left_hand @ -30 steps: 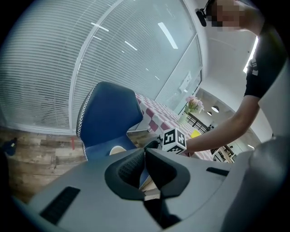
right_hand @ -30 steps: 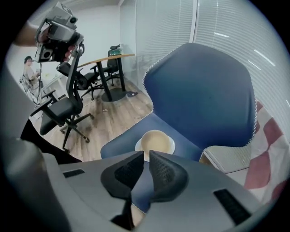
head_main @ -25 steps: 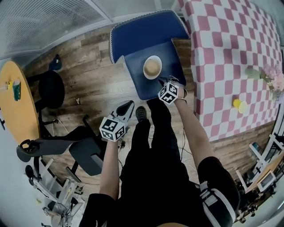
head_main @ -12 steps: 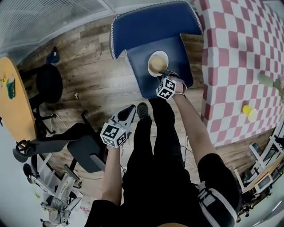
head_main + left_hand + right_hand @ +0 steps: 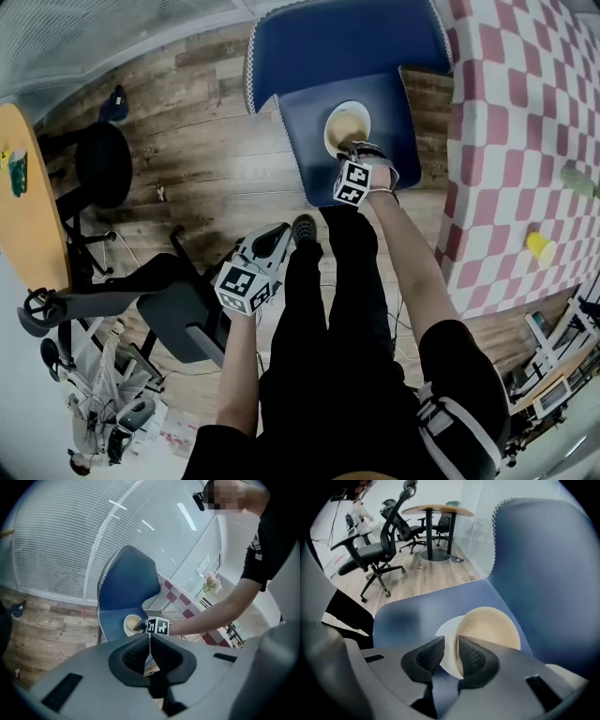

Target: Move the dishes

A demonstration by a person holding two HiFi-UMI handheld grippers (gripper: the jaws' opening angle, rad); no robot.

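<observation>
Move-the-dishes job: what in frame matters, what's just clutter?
Job: cream bowl; blue chair it sits on; right claw, jaws just opening, bowl rim between them.
Clutter: yellow cup; checked table; black office chair; round wooden table.

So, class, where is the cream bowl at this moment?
The cream bowl sits upper centre in the head view, on the blue chair seat, left of the checked table.
</observation>
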